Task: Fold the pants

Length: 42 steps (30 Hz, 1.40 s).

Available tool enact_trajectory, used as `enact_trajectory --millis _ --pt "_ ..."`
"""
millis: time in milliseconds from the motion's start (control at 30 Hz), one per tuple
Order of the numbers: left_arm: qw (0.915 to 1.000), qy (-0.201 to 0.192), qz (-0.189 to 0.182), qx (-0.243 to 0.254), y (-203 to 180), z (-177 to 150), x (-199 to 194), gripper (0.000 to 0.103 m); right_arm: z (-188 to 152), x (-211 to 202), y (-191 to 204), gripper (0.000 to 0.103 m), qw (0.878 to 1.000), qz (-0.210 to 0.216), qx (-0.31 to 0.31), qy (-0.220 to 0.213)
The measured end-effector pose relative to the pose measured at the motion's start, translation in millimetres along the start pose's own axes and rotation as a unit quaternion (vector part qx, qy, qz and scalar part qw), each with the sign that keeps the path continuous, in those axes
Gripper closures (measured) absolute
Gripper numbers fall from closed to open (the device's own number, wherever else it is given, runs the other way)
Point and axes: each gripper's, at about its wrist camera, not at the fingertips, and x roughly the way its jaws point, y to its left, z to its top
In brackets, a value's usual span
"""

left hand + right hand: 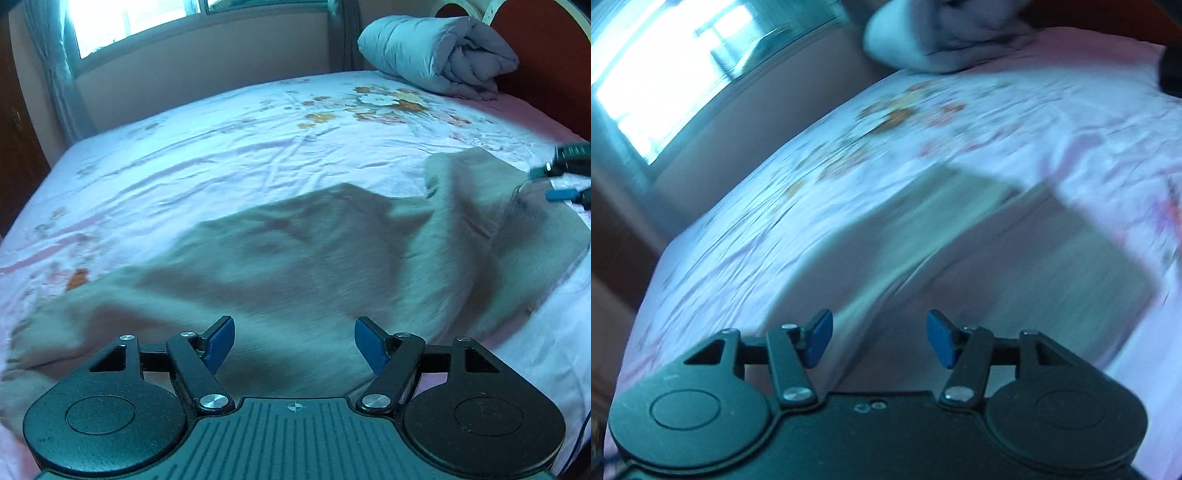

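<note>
I saw my left gripper (294, 345) and right gripper (879, 339) both hanging empty with their blue pads apart above the rumpled beige fabric pants (295, 266) spread across the pink floral bedsheet (221, 140).

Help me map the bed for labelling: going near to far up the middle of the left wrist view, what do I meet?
Left gripper, open with nothing between its fingers → beige pants spread on the bed → flowered bedsheet → wall under the window.
</note>
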Motion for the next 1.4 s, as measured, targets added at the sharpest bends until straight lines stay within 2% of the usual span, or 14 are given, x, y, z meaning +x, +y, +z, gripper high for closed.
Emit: enact_trajectory --millis 133,267,367,567,767,800,867,933,1100,1400 --pt "0.9999 0.011 -0.004 0.002 -23.7 7.6 11.9 0.031 42.1 25.9 -32.1 0.058 0.999 -0.015 0.044 -0.001" --pt "0.9998 0.015 -0.014 -0.004 -48.7 22.5 21.2 0.031 67.4 60.2 -60.1 0.066 0.994 -0.027 0.103 0.026" --pt "0.9995 0.016 -0.026 -0.007 -67.0 33.3 28.6 0.031 70.5 68.1 -72.4 0.07 0.991 -0.058 0.115 0.029" --pt "0.9971 0.037 -0.049 -0.044 -86.8 44.3 45.4 0.03 81.6 75.3 -83.1 0.069 0.988 -0.076 0.13 0.018" --pt "0.9982 0.027 -0.044 -0.032 -89.0 44.8 39.4 0.028 86.6 101.4 -81.3 0.069 0.984 -0.091 0.149 0.04" --pt "0.9981 0.029 -0.044 -0.032 -87.8 44.8 39.7 0.028 86.2 103.2 -78.7 0.072 0.985 -0.091 0.145 0.037" --pt "0.9979 0.034 -0.042 -0.035 -84.5 43.7 40.4 0.028 84.8 104.0 -77.2 0.09 0.985 -0.091 0.146 0.029" --pt "0.998 0.035 -0.037 -0.037 -80.5 41.5 39.9 0.028 83.0 99.1 -79.8 0.093 0.984 -0.077 0.16 0.022" --pt "0.9983 0.035 -0.025 -0.039 -68.3 37.4 37.8 0.028 81.9 65.4 -73.2 0.094 0.987 -0.065 0.145 -0.015" --pt "0.9986 0.024 -0.004 -0.047 -43.3 27.6 21.5 0.028 96.0 -32.5 -56.6 0.094 0.991 -0.039 0.106 -0.079"
